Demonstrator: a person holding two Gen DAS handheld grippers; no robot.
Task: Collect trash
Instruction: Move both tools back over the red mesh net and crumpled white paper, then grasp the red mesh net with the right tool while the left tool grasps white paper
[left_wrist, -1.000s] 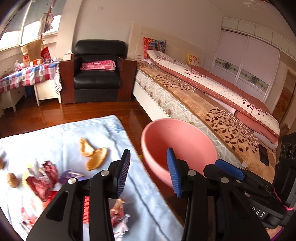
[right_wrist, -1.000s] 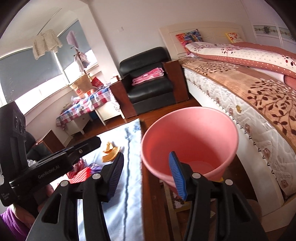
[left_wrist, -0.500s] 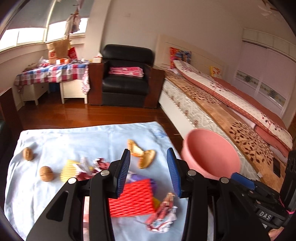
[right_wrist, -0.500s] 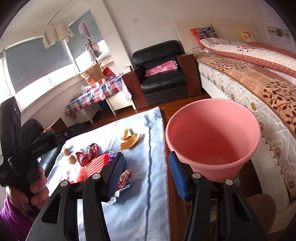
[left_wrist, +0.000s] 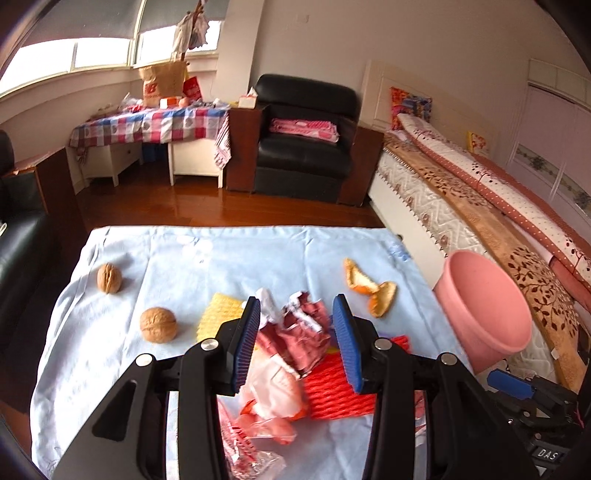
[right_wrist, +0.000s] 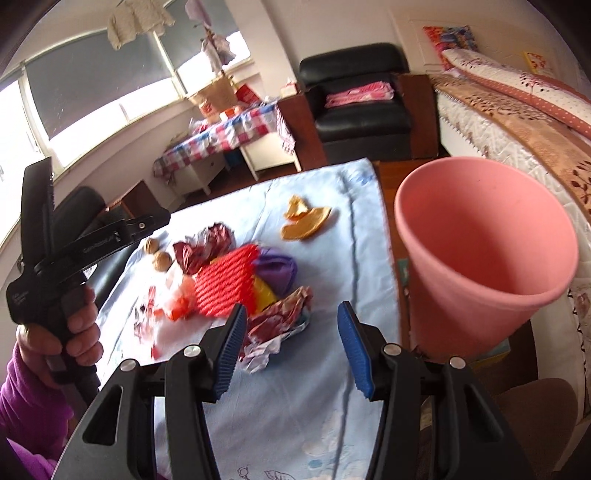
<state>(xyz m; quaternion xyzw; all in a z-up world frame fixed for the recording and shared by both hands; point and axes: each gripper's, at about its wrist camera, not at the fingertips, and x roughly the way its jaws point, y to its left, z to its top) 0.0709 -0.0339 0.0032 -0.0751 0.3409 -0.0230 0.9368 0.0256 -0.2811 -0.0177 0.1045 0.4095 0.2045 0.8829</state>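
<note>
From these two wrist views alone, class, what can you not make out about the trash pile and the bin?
- Pink bin: its base, hidden behind the table edge and right gripper in the right wrist view.
- Red foam net: its near end, covered by the left gripper in the left wrist view.
- Clear wrappers: blurred and cut off at the bottom edge there.

Black two-finger grippers (left_wrist: 295, 343), ribbed blue fingers (right_wrist: 351, 347), silver screws, purple sleeve (right_wrist: 26, 402)

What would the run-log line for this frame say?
phase: approach | left gripper: open, over trash pile | right gripper: open, empty | pink bin: beside table, nothing seen inside
</note>
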